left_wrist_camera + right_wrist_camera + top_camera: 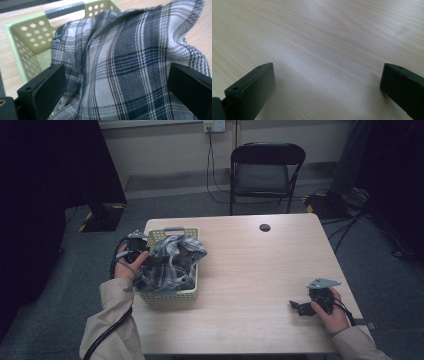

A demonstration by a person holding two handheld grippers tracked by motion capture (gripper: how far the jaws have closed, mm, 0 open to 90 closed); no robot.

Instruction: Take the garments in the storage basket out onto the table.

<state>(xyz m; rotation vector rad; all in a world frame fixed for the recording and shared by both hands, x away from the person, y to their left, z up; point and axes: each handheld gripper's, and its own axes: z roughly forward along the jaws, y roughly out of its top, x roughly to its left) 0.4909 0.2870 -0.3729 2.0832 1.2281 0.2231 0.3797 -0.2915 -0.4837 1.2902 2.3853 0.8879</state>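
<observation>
My left gripper (115, 82) holds its fingers (45, 92) spread wide on either side of the plaid cloth (130, 65), gripping nothing. The cloth is heaped in the green basket (170, 294). Well right of the basket, my right gripper (327, 85) is wide open and empty above the worktop (260, 270).

Basket (170, 294): on the table (250, 270), left side, near the left edge.
Cloth (172, 260): in the basket, heaped above its rim.
Left gripper (142, 256): at the basket's left wall, against the cloth.
Right gripper (300, 308): near right corner of the table, well apart from the basket.
Chair (265, 172): behind the table's far edge.
</observation>
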